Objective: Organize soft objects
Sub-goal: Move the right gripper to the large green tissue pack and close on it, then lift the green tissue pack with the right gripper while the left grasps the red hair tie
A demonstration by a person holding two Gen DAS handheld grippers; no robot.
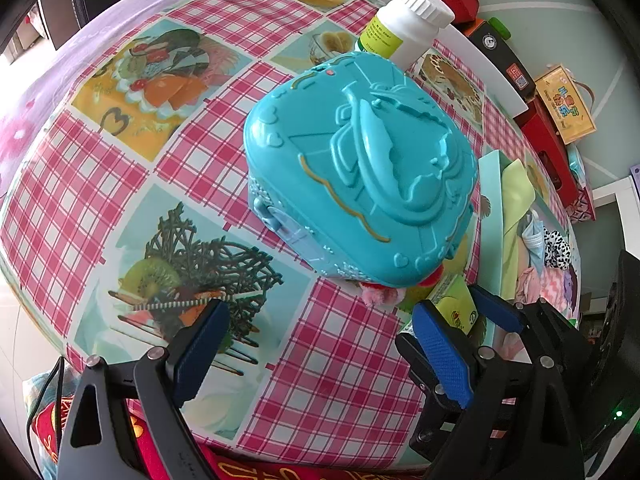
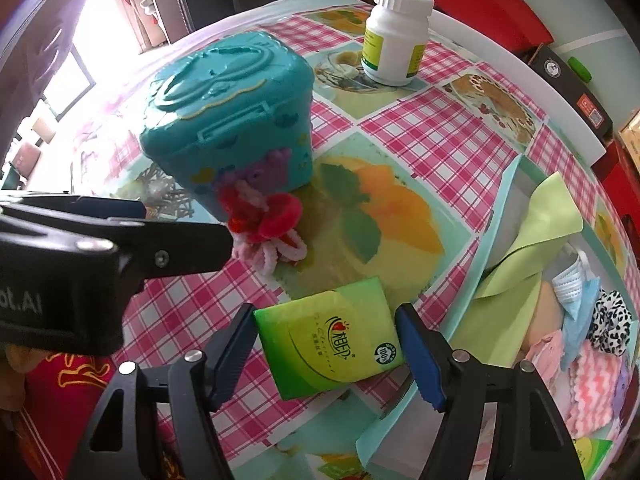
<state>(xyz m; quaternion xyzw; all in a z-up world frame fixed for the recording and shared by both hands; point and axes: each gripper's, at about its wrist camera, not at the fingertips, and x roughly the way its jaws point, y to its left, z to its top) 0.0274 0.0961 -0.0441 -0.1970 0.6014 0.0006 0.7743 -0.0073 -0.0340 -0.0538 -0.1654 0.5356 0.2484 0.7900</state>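
Note:
A green tissue pack (image 2: 332, 340) lies on the checked tablecloth beside a pale teal tray (image 2: 494, 216). My right gripper (image 2: 326, 340) straddles the pack, both blue pads against its sides. The tray holds a green cloth (image 2: 532, 248), a face mask (image 2: 576, 284), a leopard scrunchie (image 2: 612, 320) and pink cloths (image 2: 592, 384). A red and pink chenille flower (image 2: 268, 216) leans on a teal plastic case (image 2: 228, 112). My left gripper (image 1: 320, 344) hovers open over bare tablecloth in front of the case (image 1: 360, 160); the flower (image 1: 380, 294) and the pack (image 1: 456, 300) peek out beyond it.
A white pill bottle (image 2: 396, 36) stands behind the case, also in the left wrist view as the bottle (image 1: 404, 28). Red boxes and a black device (image 1: 504, 60) lie past the table's far edge. The left gripper's black body (image 2: 100, 248) reaches in from the left.

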